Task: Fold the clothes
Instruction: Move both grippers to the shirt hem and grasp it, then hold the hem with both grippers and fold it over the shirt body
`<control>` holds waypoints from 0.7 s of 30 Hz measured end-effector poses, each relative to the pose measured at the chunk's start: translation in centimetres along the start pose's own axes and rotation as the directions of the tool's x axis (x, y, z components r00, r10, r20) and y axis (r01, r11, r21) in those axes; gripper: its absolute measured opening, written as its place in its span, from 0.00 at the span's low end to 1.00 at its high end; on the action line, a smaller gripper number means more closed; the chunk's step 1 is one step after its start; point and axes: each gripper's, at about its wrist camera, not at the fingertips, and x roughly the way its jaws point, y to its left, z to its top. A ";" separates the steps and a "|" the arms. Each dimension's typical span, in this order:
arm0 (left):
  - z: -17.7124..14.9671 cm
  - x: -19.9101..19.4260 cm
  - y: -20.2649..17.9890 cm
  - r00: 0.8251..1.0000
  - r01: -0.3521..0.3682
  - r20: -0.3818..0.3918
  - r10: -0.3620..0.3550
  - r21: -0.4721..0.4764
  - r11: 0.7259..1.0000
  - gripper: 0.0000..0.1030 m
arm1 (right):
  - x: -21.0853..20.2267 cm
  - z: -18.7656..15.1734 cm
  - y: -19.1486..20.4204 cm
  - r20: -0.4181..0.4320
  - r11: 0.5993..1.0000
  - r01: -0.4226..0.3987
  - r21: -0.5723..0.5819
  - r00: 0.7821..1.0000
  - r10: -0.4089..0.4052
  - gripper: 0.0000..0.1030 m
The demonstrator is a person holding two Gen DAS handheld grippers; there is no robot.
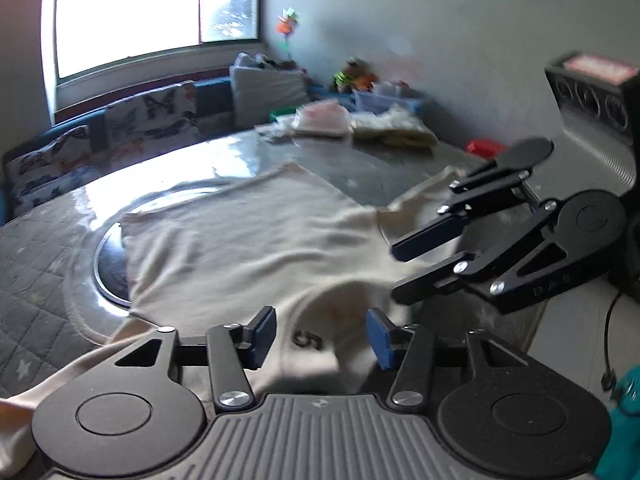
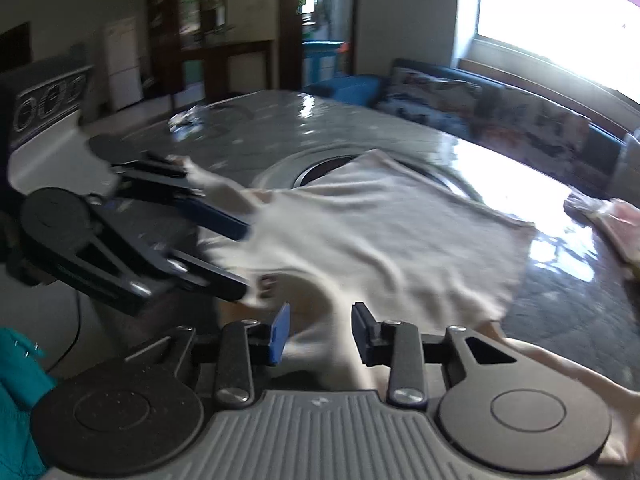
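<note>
A cream shirt (image 1: 248, 232) (image 2: 380, 232) lies spread and rumpled on a glossy grey table (image 1: 360, 168) (image 2: 280, 120). Its near edge hangs toward me, with a dark "5" print (image 1: 307, 342) showing. My left gripper (image 1: 321, 332) is open, its blue pads on either side of a raised fold without pressing it. The right wrist view has it at the left (image 2: 245, 265), tips at the shirt's edge. My right gripper (image 2: 320, 332) is open too, with a ridge of cloth between its fingers. In the left wrist view it reaches in from the right (image 1: 396, 276).
A round metal ring (image 1: 108, 264) set in the table is partly under the shirt. Folded clothes (image 1: 320, 120) (image 2: 612, 220) lie at the far side. A quilted cover (image 1: 32, 264) lies at left, a butterfly-print sofa (image 1: 140, 120) behind, a black box (image 1: 592, 92) at right.
</note>
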 end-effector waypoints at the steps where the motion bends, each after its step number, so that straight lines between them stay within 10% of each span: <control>1: -0.2 0.3 0.0 1.000 -0.003 -0.012 0.003 0.006 1.000 0.43 | 0.4 -0.2 0.6 -0.011 1.000 -0.008 -0.011 1.000 0.008 0.30; 10: -1.4 0.7 0.6 0.999 -0.019 -0.047 0.020 0.026 1.000 0.12 | 2.4 -1.4 1.6 -0.088 0.998 0.035 -0.053 0.995 -0.040 0.14; 21: -1.4 -1.8 1.9 0.999 0.031 0.019 -0.030 -0.038 0.999 0.05 | -0.6 -1.6 0.4 -0.051 0.999 0.037 0.008 0.998 -0.037 0.01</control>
